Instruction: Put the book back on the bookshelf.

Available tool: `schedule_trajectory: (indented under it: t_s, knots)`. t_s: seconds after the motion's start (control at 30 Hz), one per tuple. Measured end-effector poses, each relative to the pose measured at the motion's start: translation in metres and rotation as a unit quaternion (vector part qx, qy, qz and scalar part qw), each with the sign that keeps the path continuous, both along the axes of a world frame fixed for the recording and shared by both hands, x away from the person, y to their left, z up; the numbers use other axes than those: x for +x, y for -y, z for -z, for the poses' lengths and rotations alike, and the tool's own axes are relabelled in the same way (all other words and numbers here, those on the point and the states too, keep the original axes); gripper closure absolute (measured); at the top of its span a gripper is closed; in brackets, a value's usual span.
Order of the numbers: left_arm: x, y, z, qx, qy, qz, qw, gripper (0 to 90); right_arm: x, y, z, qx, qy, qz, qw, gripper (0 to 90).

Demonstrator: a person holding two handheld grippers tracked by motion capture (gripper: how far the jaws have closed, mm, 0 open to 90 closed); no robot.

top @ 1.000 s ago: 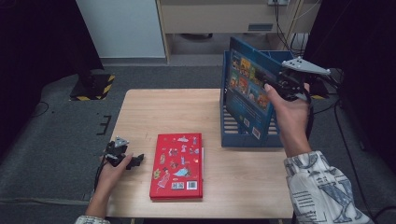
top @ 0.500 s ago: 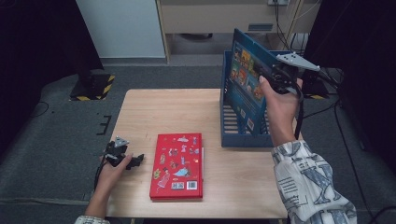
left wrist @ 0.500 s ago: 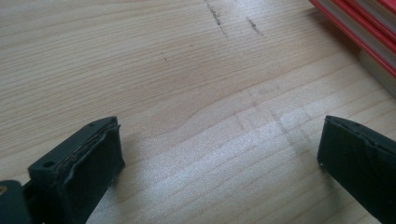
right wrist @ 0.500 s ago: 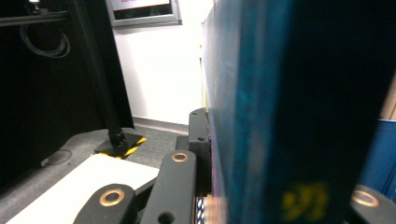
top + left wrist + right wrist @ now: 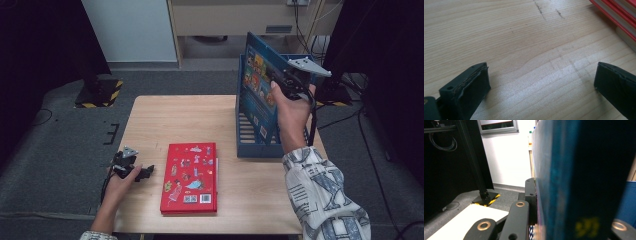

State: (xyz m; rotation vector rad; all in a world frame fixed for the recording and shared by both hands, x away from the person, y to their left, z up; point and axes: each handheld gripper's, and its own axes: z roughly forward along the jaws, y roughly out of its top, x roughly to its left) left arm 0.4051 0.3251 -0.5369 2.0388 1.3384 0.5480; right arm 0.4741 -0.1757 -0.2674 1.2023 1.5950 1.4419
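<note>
the right gripper [image 5: 280, 85] is clamped on a blue hardcover picture book [image 5: 257, 80], its jaws closed against both covers near the book's upper edge. the book stands upright, slightly tilted, with its lower part already inside the blue slatted plastic file rack [image 5: 250, 145] directly below the claw. judgement: the vertical hold suits a slot that takes books on edge, and the high grip keeps the jaws clear of the rack walls as the book goes down. in the right gripper view the book's spine [image 5: 574, 180] stands between the jaws, with one black jaw flat against the cover.

the left gripper [image 5: 142, 173] rests on the light wooden table [image 5: 165, 120], jaws spread wide and holding nothing; the left gripper view shows bare wood between them. a red hardcover picture book [image 5: 191, 176] lies flat just beside this claw, toward the rack side, its edge [image 5: 614, 15] visible ahead of the open jaws. judgement: the open, idle stance beside the red book suggests it is the next item to be lifted and stood up.

step in hand, by judgement: seating the blue book fully in the rack. risk: the tilt may catch a lower corner on the slats.
</note>
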Motion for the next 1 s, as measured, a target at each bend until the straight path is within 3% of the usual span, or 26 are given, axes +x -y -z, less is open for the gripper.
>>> schedule_trajectory:
  t_s: [1.0]
  knots:
    - [0.000,0.000,0.000,-0.001,-0.001,0.001,1.0000,0.0,0.020,-0.012,0.013,0.001,0.013,0.022,0.9997,82.0]
